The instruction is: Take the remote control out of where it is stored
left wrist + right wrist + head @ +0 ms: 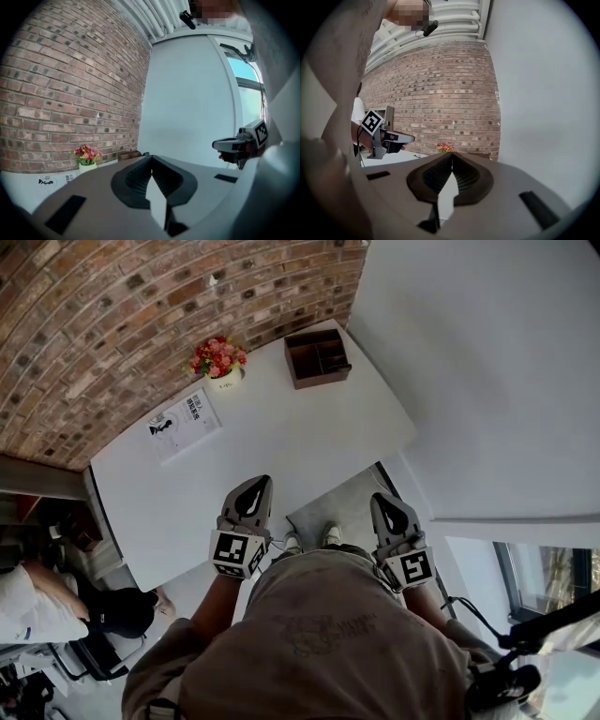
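Brown box [318,357] is standing far ahead of the left gripper [257,482] and right gripper [382,499], both clamping together on nothing; arriving unopened, they could be shoving it away.

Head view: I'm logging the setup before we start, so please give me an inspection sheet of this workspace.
Surface: white table, mostly bare.
Job's things: brown compartment box at the far corner; remote control not made out.
Clutter: flower pot and printed sheet near the brick wall.
Grippers: left gripper and right gripper both shut, empty, by the near edge.
Cables: black cable at the person's right side.
Surroundings: white wall, window, another person at left.
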{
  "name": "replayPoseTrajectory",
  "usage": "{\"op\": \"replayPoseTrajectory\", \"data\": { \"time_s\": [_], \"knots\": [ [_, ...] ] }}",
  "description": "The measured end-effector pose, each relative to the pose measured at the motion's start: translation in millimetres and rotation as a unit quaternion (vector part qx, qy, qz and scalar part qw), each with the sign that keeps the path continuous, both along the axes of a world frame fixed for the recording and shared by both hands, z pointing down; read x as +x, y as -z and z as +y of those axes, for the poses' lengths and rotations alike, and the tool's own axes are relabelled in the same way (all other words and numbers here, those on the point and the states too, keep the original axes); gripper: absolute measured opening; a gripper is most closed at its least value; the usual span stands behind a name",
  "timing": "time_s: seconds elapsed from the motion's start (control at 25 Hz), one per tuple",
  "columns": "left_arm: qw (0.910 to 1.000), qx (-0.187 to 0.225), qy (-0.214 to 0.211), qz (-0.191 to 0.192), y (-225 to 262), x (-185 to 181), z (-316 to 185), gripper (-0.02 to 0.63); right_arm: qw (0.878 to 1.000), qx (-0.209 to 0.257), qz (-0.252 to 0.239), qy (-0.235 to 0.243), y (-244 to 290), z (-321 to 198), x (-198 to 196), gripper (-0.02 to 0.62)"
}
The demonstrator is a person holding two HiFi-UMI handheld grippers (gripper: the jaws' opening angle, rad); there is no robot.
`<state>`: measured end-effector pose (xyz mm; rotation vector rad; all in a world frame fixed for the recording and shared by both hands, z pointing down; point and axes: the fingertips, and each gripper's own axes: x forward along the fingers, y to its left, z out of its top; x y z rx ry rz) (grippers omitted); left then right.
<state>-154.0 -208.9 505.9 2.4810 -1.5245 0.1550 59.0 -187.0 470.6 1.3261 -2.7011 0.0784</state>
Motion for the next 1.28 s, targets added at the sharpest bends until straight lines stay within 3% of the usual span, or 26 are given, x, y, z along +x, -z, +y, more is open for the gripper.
{"op": "replayPoseTrajectory", "data": {
  "time_s": [0.2, 0.4, 0.8, 1.28],
  "knots": [
    [0.9997, 0.015, 0.019, 0.005, 13.5, 24.6, 1.1, 0.012, 1.0, 0.002, -0.005, 0.018, -0.7, -7.2, 19.7, 0.014],
    [0.9994, 0.002, 0.035, 0.0, 9.3, 42.5, 10.4, 0.012, 0.999, 0.005, -0.012, 0.035, 0.4, -13.1, 35.8, 0.014],
    [0.9979, 0.01, 0.062, -0.017, 12.5, 58.7, 21.8, 0.012, 0.998, 0.008, -0.018, 0.059, -0.8, -12.1, 58.8, 0.012],
    [0.998, 0.022, 0.055, -0.024, 23.7, 64.8, 24.1, 0.012, 0.998, 0.007, -0.016, 0.055, -2.1, -9.0, 62.9, 0.014]
  ]
}}
